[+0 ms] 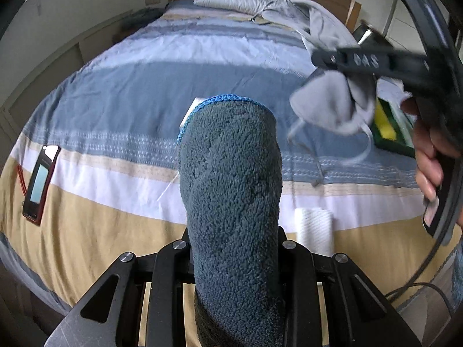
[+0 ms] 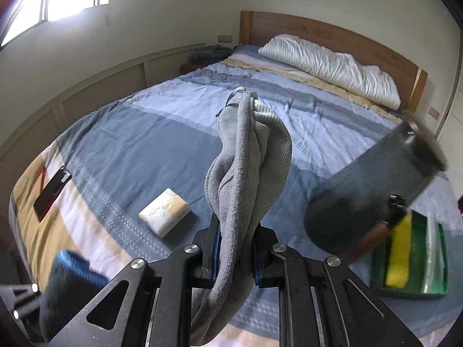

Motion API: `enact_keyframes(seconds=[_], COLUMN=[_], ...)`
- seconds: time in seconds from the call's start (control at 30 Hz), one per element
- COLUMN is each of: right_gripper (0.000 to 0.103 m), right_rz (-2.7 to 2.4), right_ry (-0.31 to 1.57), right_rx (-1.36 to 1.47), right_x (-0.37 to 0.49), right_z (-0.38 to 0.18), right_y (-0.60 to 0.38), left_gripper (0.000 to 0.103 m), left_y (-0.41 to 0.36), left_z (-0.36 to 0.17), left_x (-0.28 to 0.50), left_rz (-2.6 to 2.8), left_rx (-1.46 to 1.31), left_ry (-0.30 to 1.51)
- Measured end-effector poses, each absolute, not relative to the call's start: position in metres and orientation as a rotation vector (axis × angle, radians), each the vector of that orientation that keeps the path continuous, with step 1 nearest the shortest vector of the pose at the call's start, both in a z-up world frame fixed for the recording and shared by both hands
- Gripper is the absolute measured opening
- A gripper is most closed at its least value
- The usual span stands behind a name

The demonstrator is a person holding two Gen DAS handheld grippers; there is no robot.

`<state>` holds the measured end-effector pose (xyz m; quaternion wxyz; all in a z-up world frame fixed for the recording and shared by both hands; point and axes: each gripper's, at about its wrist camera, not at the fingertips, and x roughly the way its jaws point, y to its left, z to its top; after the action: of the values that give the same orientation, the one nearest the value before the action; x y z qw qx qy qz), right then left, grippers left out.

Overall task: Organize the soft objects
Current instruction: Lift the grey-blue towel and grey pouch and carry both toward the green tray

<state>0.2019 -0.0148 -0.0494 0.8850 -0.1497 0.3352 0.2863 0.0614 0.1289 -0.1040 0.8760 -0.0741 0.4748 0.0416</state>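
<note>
Clearly both cloths are limp, light things. The dark blue fleece cloth (image 1: 231, 196), edged in brighter blue stitching, stands up from between the closed jaws of the left gripper (image 1: 234, 248), which is clamped on it above the striped bedspread (image 1: 115, 92). It is thick and fuzzy, so it should compress and grip well, but it will droop and swing rather than keep a shape. A hold on a bunched fold, as here, seems safer than a single edge.

The grey cloth (image 2: 246, 173) is pinched the same way by the right gripper (image 2: 235, 248), its jaws pressed together on a twisted bundle with a thin cord at its top; a loose tail hangs below. It looks thinner and smoother, likelier to slip or trail, so I judge it needs a grip near the gathered middle.

Relative to the bedspread, both cloths are held in the air over its near half.

The left wrist view alone shows the right gripper from the side with the person's hand (image 1: 431, 156) on its handle, and a white folded towel (image 1: 314, 228) lying on the bedspread just beside the fleece. The right wrist view alone shows a small wrapped packet (image 2: 165, 214) on the bedspread and a dark cylindrical container (image 2: 373, 190), blurred, above the green tray (image 2: 434, 260) holding something yellow. Both show the red-cased phone (image 1: 40, 179) near the bedspread's left edge and the white pillow (image 2: 327, 63) at its far end.
</note>
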Motion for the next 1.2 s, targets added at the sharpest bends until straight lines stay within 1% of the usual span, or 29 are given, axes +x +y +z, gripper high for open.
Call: enact_keyframes(seconds=[0.43, 0.67, 1.2], right_gripper=[0.016, 0.016, 0.016], right_rz=[0.52, 0.469, 0.344], right_ry=[0.667, 0.672, 0.758], right_rx=[-0.342, -0.334, -0.271], right_x=[0.134, 0.11, 0.075], right_z=[-0.008, 0.003, -0.009], right_y=[-0.114, -0.166, -0.28], left_gripper=[0.024, 0.024, 0.024], left_y=[0.074, 0.038, -0.044], left_z=[-0.075, -0.063, -0.069], left_x=[0.067, 0.071, 0.099], left_rz=[-0.01, -0.052, -0.135], left_rx=[-0.107, -0.068, 0.011], left_ry=[0.945, 0.937, 0.98])
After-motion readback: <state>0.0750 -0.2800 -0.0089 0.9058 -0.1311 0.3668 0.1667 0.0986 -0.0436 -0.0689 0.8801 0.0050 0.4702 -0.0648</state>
